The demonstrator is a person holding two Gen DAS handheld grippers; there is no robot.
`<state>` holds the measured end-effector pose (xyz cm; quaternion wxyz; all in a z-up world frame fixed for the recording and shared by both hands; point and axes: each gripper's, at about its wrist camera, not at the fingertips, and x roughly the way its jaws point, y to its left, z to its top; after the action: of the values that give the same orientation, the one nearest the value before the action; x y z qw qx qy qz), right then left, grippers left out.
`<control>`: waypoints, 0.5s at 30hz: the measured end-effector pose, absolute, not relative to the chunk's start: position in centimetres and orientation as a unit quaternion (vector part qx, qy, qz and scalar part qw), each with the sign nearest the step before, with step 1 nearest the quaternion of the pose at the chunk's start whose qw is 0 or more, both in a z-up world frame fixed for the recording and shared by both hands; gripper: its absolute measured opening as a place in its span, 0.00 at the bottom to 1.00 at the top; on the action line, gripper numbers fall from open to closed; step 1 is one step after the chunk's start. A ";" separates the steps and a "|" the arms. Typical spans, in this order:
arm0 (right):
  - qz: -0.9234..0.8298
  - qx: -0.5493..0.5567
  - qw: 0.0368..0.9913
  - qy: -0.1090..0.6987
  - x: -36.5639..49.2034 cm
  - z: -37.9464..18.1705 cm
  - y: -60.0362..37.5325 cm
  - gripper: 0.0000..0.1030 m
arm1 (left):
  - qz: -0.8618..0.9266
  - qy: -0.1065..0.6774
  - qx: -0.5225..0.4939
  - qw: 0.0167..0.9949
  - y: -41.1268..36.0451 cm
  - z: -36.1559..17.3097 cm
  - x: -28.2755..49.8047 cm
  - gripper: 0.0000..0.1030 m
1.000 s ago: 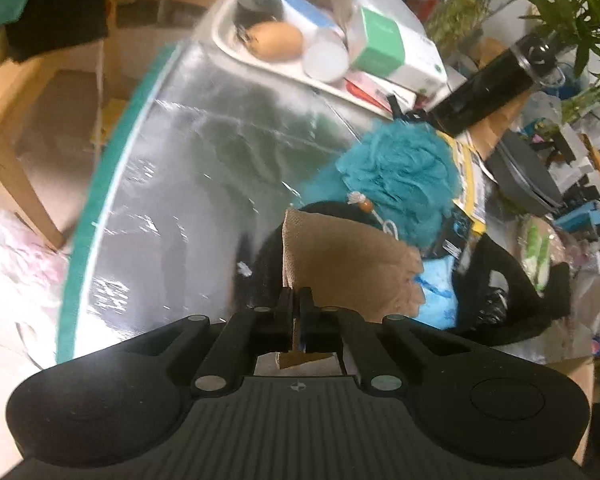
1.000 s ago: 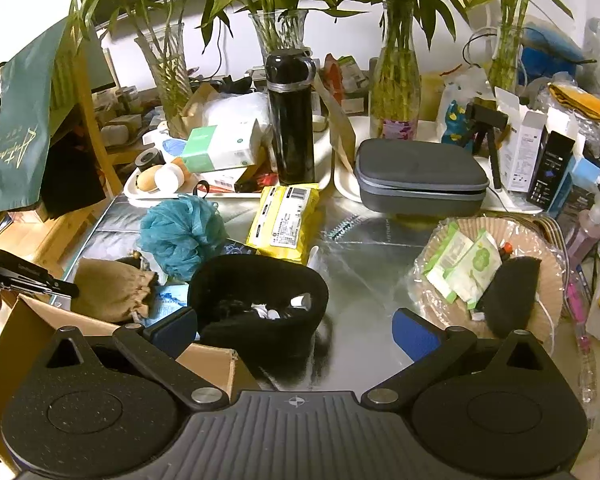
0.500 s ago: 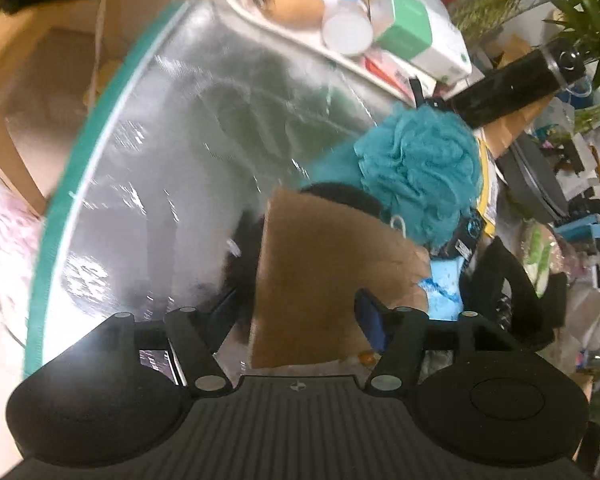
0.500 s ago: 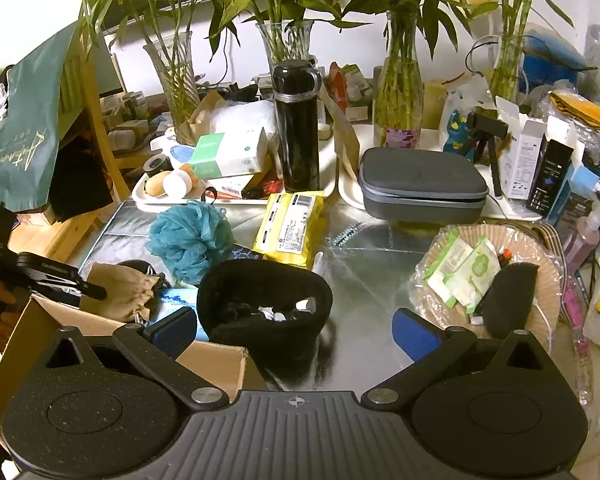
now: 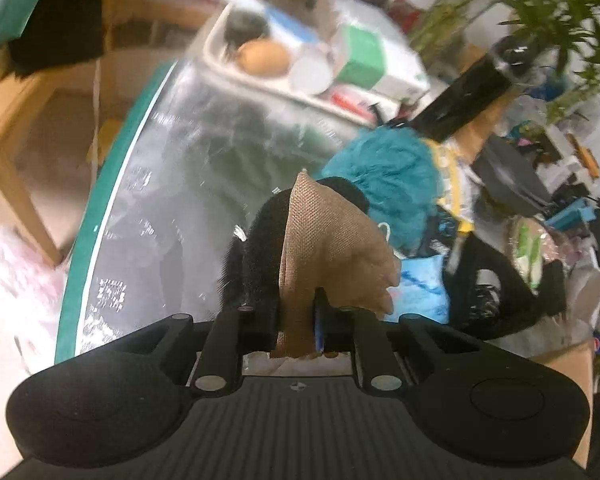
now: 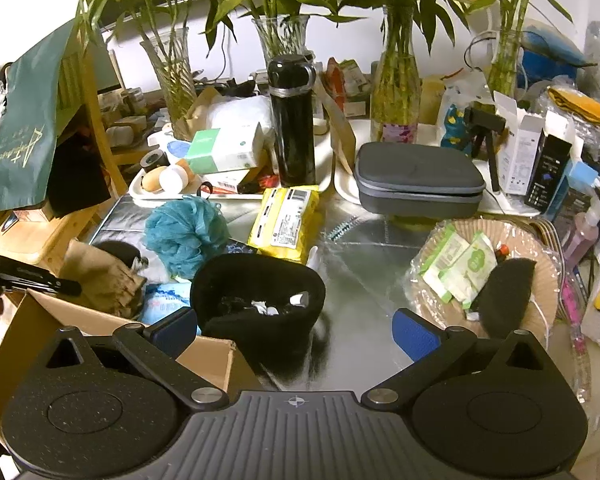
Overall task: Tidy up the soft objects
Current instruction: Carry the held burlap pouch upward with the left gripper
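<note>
My left gripper point(image 5: 298, 312) has its jaws closing, with a fold of the brown burlap pouch point(image 5: 324, 248) pinched between them. The pouch stands up off the table in front of a black fuzzy item point(image 5: 260, 248). A teal bath pouf point(image 5: 384, 176) lies just beyond. In the right wrist view the left gripper point(image 6: 32, 278) meets the pouch point(image 6: 100, 276) at the far edge of an open cardboard box point(image 6: 40, 320). My right gripper point(image 6: 296, 328) hangs open and empty in front of a black soft cap point(image 6: 256, 280), which lies open side up.
A yellow wipes pack point(image 6: 286, 222), a black flask point(image 6: 292, 120), a grey zip case point(image 6: 418, 180) and a paper plate point(image 6: 432, 300) with sachets crowd the foil-covered table. A white tray point(image 6: 140, 192) and glass vases point(image 6: 392, 92) line the back. The table edge point(image 5: 100, 220) curves at the left.
The left jaws opened wide over the pouch, then closed on a fold of it and raised it. The right gripper has stayed where it was.
</note>
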<state>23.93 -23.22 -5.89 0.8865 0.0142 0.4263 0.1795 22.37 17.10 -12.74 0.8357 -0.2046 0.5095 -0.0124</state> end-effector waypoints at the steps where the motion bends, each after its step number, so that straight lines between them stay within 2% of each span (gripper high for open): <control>1: 0.180 0.015 0.886 0.427 23.9 -5.9 -23.1 1.00 | -0.019 0.503 -0.202 0.840 17.0 -12.5 22.2 0.15; 4: 0.186 0.011 0.885 0.427 23.7 -5.7 -22.8 1.00 | -0.024 0.488 -0.184 0.853 16.6 -12.1 22.2 0.16; 9: 0.190 0.001 0.885 0.426 23.5 -5.5 -22.3 1.00 | -0.011 0.519 -0.164 0.839 16.4 -13.8 23.5 0.19; 13: 0.194 0.000 0.884 0.426 23.3 -5.3 -22.3 1.00 | 0.016 0.528 -0.097 0.844 15.8 -14.1 24.0 0.26; 15: 0.195 -0.002 0.884 0.426 23.2 -5.3 -22.3 1.00 | 0.026 0.522 -0.075 0.850 15.6 -14.0 24.0 0.50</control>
<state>23.23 -22.26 -5.30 0.8837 -0.0015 0.4257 0.1946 24.00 15.61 -13.96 0.8495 -0.0746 0.5216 0.0258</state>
